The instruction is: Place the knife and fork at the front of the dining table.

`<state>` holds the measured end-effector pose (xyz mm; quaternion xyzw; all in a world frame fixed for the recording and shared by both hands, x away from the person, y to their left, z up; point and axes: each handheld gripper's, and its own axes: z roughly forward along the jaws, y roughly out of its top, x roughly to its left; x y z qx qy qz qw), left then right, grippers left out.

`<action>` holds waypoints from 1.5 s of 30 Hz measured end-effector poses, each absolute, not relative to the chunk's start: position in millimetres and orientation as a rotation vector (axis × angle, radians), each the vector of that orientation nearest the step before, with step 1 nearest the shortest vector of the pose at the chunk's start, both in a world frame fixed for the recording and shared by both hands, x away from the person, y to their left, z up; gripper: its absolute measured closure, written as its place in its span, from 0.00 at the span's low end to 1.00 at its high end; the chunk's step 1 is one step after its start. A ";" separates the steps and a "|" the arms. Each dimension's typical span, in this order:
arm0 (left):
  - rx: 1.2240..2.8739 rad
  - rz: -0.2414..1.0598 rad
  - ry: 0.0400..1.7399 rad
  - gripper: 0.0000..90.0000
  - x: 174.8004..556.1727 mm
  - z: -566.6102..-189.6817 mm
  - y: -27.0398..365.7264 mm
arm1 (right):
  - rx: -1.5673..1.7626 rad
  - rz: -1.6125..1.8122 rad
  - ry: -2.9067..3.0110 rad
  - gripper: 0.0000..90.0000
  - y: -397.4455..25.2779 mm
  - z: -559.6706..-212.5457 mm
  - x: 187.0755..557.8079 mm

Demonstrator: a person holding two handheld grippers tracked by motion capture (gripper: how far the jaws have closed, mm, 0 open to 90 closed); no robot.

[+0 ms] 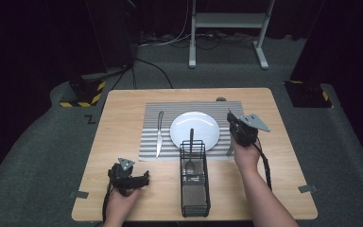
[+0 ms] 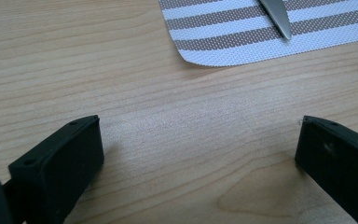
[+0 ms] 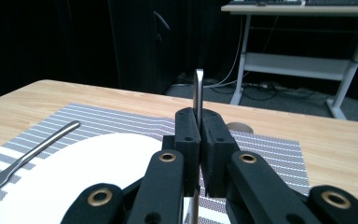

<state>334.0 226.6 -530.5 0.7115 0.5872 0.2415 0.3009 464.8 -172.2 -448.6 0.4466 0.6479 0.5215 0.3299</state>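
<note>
High view: right gripper (image 1: 235,124) stands over the right edge of the mat (image 1: 153,109), just right of the plate (image 1: 194,130), clamped on a slim metal utensil (image 1: 230,150) whose lower end shows below the hand (image 1: 246,156). The piece is most likely a fork, though its head is hidden. Its long axis runs near to far, roughly parallel to the knife (image 1: 159,134) lying on the mat left of the plate. The setting spot, on the mat right of the plate, lies directly under this gripper, so the right hand is the nearer 1. A wire caddy (image 1: 194,177) stands in front of the plate with a spoon (image 1: 191,156) upright in it. Left gripper (image 1: 133,178) rests low on the table (image 1: 123,101), well apart from the caddy's left side.

Left gripper view: jaws stand wide apart with nothing between them, bare wood below; the mat corner (image 2: 205,58) and knife tip (image 2: 277,16) lie ahead.

Right gripper view: jaws are pressed together on the utensil's handle (image 3: 198,91), which rises edge-on above them; the plate (image 3: 74,177) lies below and left, with the knife (image 3: 28,151) beyond it. Judged next move: lower and lay the piece flat beside the plate.
</note>
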 end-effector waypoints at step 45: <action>1.889 0.644 1.558 0.02 331.3 -530.4 226.2 | 1.434 1.299 1.731 0.94 -177.2 -494.9 535.2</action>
